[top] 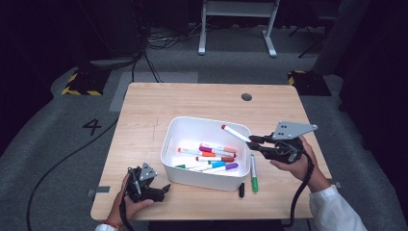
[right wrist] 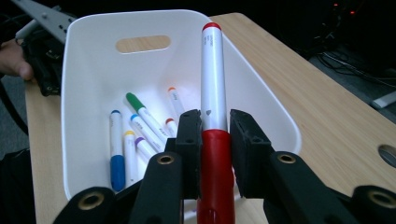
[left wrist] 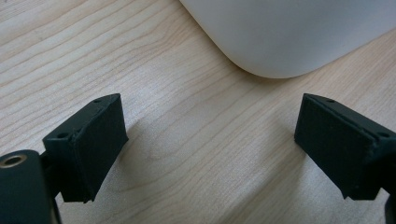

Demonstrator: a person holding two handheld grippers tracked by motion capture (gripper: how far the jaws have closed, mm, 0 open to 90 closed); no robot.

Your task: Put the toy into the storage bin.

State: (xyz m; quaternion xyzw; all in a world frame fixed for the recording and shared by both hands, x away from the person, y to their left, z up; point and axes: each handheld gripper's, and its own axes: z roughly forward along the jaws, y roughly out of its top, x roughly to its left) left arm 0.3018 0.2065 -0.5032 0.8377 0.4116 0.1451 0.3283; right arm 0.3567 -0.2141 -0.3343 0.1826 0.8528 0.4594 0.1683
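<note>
at the table's [top: 144, 110] near-left corner, the left tool [top: 166, 188] rests with jaws spread wide and empty, just beside the white bin [top: 192, 174] of markers. over the bin's right rim, the right tool [top: 251, 143] clamps a red marker [top: 235, 133] by its cap end; a green marker [top: 253, 173] lies on the table below.

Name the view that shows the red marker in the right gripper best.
The right gripper view: the red marker rises upright between the right gripper's black jaws, its red cap and white barrel sharp over the white bin. The high view shows it small and slanted above the bin's rim.
</note>
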